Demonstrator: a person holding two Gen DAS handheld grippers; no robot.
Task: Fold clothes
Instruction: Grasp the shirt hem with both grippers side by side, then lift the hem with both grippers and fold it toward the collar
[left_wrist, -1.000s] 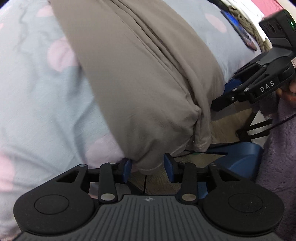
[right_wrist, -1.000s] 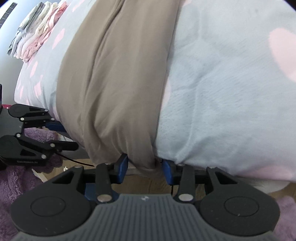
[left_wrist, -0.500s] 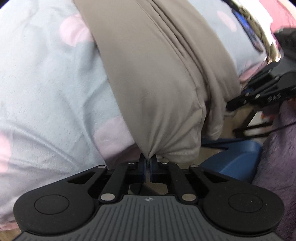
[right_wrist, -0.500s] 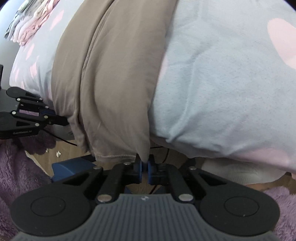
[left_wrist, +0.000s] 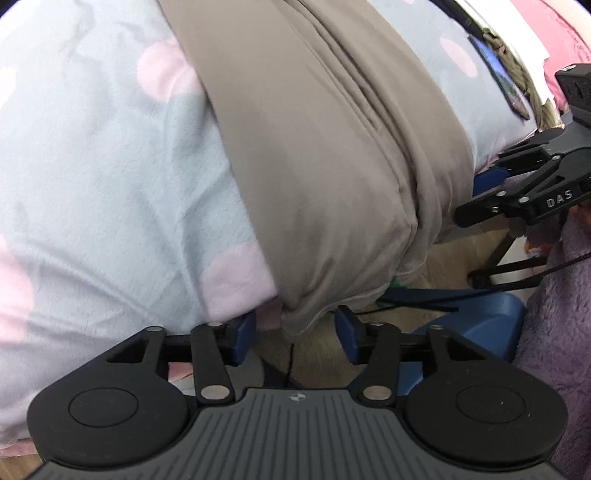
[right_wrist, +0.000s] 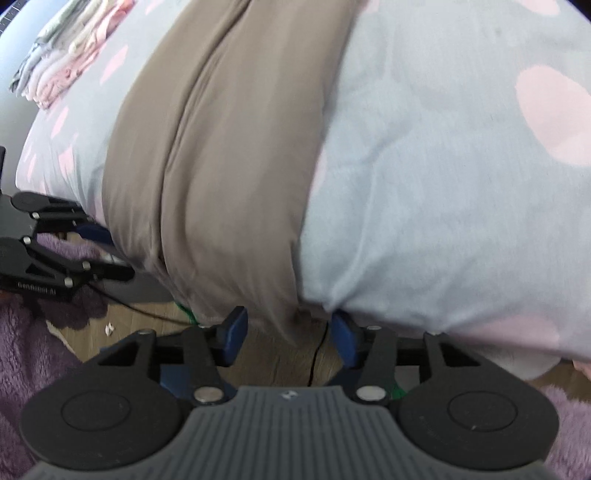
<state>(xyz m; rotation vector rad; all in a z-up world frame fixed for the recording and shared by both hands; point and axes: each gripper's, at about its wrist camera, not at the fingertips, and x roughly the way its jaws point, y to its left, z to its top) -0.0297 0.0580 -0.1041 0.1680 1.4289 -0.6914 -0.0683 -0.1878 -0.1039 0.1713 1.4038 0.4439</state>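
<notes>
Taupe garment (left_wrist: 325, 155): draped over bed edge (left_wrist: 110, 184), hem corners hung between left tongs (left_wrist: 293, 338) and right tongs (right_wrist: 286, 332); both opening, nothing pinched, presumably for regrasping.

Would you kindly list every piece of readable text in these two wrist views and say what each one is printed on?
"DAS": white letters on the side of the right tongs, seen at the right edge of the left wrist view.
"GenRobot.AI", as far as it can be made out: small, blurred pale lettering on the body of the left tongs, seen in the right wrist view.
Small round emblem on the grey housing: a logo, no legible letters.
</notes>
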